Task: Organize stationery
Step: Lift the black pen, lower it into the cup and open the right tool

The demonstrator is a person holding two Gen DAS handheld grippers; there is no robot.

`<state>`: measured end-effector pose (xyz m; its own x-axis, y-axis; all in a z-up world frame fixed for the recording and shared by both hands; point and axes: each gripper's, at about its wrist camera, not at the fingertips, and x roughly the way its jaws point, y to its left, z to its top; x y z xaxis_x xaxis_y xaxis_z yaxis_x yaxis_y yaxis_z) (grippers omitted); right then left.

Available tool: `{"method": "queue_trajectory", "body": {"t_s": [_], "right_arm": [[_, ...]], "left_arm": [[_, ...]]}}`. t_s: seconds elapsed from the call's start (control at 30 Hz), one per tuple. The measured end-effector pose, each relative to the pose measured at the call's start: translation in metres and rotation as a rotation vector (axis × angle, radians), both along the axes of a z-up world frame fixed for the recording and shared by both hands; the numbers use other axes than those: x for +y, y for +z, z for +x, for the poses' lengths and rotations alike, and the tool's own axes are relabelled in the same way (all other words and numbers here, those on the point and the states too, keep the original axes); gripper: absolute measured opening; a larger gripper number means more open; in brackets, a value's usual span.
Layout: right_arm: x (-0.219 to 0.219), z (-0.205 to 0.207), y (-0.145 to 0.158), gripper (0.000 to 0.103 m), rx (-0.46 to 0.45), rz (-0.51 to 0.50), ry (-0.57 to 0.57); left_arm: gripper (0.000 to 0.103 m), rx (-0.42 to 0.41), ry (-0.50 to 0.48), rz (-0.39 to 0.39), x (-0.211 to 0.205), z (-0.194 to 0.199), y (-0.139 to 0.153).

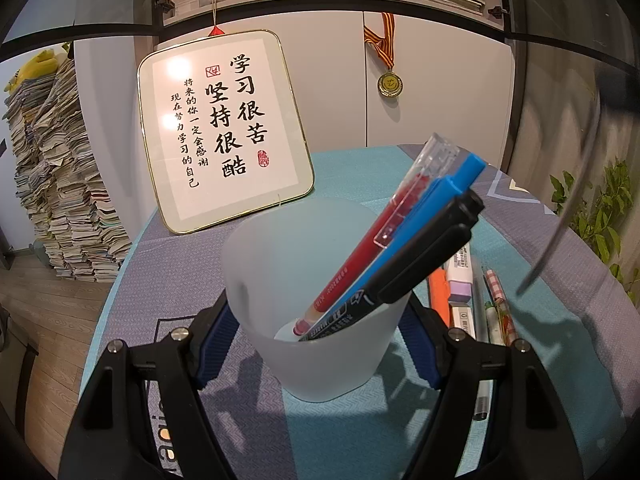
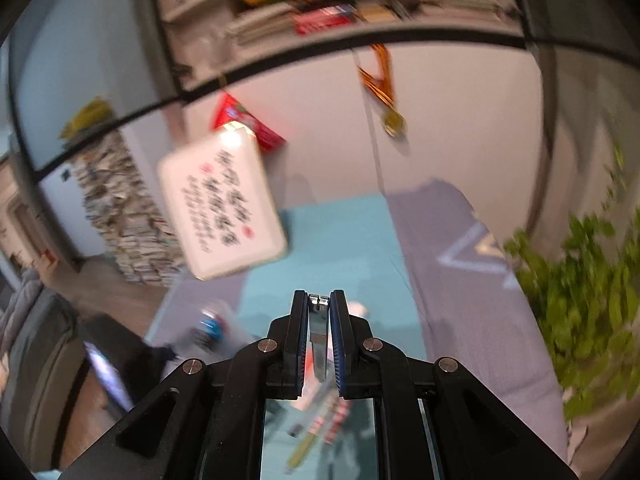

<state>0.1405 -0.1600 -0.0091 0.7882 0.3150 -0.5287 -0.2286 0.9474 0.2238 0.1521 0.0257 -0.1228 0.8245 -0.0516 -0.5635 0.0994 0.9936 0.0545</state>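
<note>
With my left gripper clamped on the frosted translucent plastic cup holding three pens, my right gripper is pinched on a slim silver metal pen, which I next must tip into that cup.

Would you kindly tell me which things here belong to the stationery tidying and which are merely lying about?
Part of the job:
- frosted cup, gripped by left tool
- pens in cup
- loose stationery on the table
- silvery item in right tool

Lying about:
- calligraphy plaque
- medal
- paper stack
- plant
</note>
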Motion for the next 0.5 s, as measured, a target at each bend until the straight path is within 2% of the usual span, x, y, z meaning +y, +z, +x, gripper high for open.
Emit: {"method": "queue_trajectory", "body": {"t_s": [0.27,0.37,0.5], "right_arm": [[0.037,-0.002,0.067,0.012,-0.179,-0.001,0.123],[0.057,0.004,0.073,0.012,-0.190,-0.002,0.196],[0.078,0.015,0.059,0.012,-0.160,-0.035,0.256]], "left_arm": [[0.074,0.005,-0.002,-0.004,-0.001,0.000,0.000],[0.074,0.010,-0.003,-0.008,0.000,0.001,-0.001],[0.074,0.010,-0.003,-0.007,0.000,0.001,-0.001]]}}
